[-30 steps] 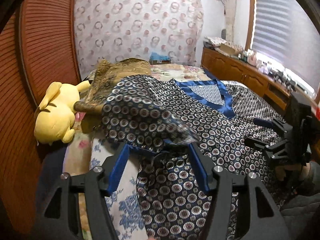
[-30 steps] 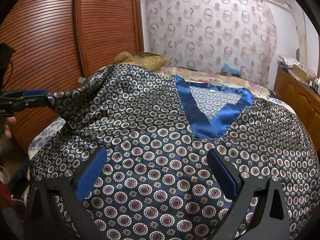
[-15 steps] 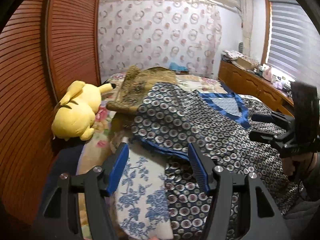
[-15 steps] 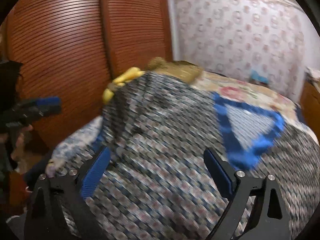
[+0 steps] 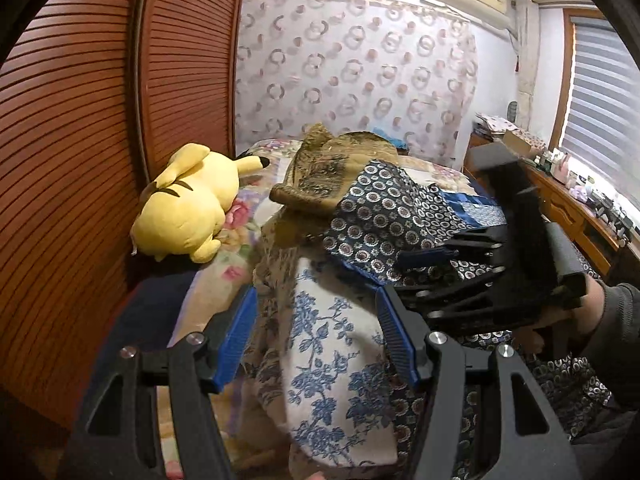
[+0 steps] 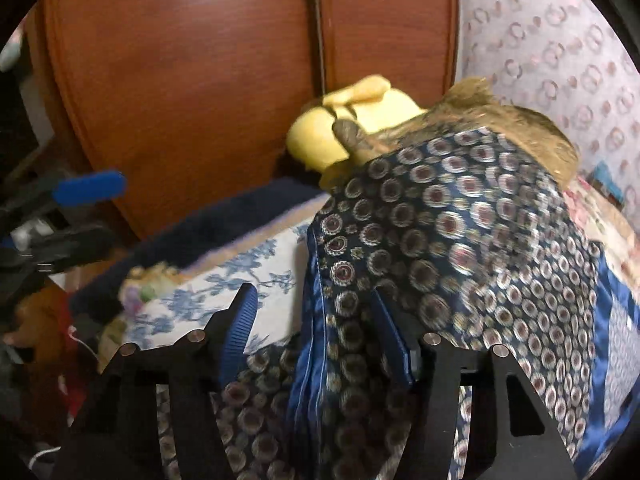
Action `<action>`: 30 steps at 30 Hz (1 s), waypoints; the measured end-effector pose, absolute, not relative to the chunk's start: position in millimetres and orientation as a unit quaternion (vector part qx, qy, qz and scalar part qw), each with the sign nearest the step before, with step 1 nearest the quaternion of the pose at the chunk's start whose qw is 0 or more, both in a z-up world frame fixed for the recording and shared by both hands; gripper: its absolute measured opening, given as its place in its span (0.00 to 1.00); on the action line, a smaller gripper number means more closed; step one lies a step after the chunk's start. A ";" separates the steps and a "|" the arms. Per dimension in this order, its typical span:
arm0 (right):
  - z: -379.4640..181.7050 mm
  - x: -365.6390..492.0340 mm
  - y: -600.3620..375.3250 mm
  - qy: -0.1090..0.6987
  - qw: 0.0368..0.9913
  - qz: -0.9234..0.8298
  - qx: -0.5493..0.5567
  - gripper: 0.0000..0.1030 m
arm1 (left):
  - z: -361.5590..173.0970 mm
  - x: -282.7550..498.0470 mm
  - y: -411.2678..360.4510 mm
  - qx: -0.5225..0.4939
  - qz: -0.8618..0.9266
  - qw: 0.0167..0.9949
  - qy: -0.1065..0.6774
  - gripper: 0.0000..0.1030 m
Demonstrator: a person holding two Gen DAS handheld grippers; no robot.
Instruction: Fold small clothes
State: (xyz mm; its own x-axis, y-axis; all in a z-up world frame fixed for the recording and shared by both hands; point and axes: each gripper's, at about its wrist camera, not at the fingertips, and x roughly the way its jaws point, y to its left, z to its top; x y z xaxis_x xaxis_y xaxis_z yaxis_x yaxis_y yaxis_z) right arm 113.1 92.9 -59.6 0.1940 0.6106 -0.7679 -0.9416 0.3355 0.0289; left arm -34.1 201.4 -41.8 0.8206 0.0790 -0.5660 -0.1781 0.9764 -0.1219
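Left gripper (image 5: 316, 336): jaws spread wide, blue pads facing each other, nothing between them. Right gripper (image 6: 316, 332): jaws likewise parted, not clamped; view motion-blurred. In left wrist view, right gripper (image 5: 424, 258) reaches in from right side, tips pointing left, held by bare hand (image 5: 576, 312) in dark sleeve. In right wrist view, left gripper's blue pad at far left.

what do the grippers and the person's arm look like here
Both the left gripper and the right gripper have black skeletal frames with triangular cutouts and silver screw heads. Their fingers carry ribbed blue pads. The right hand emerges from a dark grey sleeve. No cables show.
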 end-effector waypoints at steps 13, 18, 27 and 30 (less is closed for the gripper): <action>-76.1 112.7 105.4 0.345 0.750 0.496 -0.268 0.03 | -52.2 -33.9 201.1 -0.087 0.069 0.948 0.300 0.59; -32.8 125.2 64.1 0.311 0.787 0.501 -0.180 0.02 | -54.0 -28.1 196.2 -0.085 0.061 0.947 0.303 0.59; -10.4 167.5 -45.8 0.315 0.852 0.403 -0.106 0.02 | -57.9 -14.3 174.2 -0.077 0.034 0.947 0.311 0.59; -28.7 172.7 -61.1 0.349 0.849 0.378 -0.125 0.09 | -59.2 -9.0 166.1 -0.077 0.023 0.946 0.313 0.59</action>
